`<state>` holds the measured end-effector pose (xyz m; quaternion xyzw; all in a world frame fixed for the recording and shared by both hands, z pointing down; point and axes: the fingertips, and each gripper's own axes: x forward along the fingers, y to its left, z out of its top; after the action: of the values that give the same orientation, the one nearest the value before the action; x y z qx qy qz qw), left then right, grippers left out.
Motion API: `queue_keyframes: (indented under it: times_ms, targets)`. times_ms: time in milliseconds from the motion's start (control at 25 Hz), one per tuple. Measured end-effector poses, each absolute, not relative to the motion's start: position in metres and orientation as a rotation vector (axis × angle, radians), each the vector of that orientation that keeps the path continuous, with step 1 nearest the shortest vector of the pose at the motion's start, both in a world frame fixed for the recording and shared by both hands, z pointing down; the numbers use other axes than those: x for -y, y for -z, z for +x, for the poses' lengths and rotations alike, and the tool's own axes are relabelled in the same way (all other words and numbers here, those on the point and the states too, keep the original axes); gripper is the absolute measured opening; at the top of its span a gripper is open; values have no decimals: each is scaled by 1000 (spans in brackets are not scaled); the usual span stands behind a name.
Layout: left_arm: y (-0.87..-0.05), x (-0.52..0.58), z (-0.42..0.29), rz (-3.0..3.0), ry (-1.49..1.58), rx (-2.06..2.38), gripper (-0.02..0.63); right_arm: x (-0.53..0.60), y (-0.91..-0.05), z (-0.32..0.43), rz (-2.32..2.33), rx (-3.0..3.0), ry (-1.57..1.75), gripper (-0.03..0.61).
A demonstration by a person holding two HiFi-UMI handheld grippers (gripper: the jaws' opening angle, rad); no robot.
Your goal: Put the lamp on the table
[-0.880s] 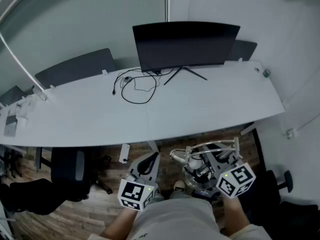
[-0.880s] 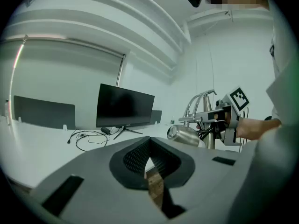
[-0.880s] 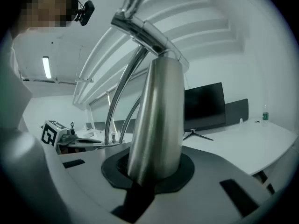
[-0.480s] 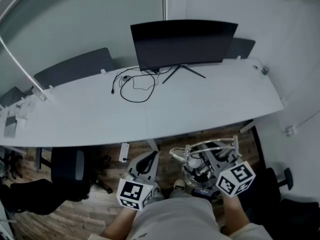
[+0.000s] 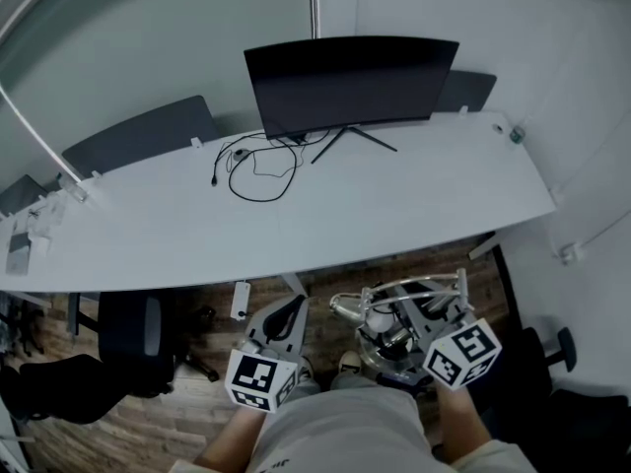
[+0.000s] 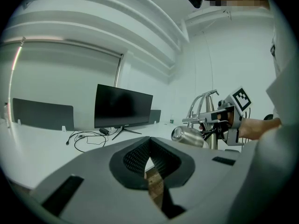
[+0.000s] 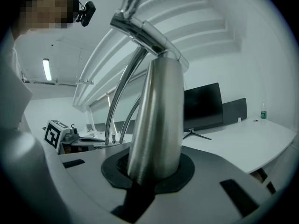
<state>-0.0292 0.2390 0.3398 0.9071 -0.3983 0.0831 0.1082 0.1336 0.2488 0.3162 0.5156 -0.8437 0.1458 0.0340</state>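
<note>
The lamp (image 5: 389, 313) is chrome, with curved tube arms and a cone-shaped metal head. It hangs low in front of the person, above the wooden floor and short of the white table (image 5: 414, 210). My right gripper (image 5: 399, 325) is shut on it; in the right gripper view the silver cone (image 7: 156, 120) stands upright, clamped between the dark pads of the right gripper (image 7: 149, 171). My left gripper (image 5: 286, 315) hovers to the lamp's left, apart from it. In the left gripper view the left gripper (image 6: 149, 146) has its tips together with nothing between, and the lamp (image 6: 189, 135) shows to its right.
A black monitor (image 5: 350, 82) stands at the back of the table with a looped black cable (image 5: 258, 170) beside it. Dark partition panels (image 5: 138, 136) line the far edge. A black office chair (image 5: 133, 328) sits under the table at the left. A small bottle (image 5: 513, 136) stands far right.
The table and monitor have slid slightly left in the head view. Both grippers keep their places near the person, the right one still holding the lamp.
</note>
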Motion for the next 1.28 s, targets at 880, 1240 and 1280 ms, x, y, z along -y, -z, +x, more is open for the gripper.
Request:
queue_keyframes:
  times_ms: [880,1240,1280]
  targets:
    - [-354,-216,-9,2595,-249,1316,3,-211,-335,161,1433,2624,-460,69]
    - [-357,-143,-30,2595,-263,1275,3,-146,-342,145,1497,2603,-498,67]
    - [-360,-133,-33,2599,-265,1267,3,-137,-341,141,1504,2602,-495,67]
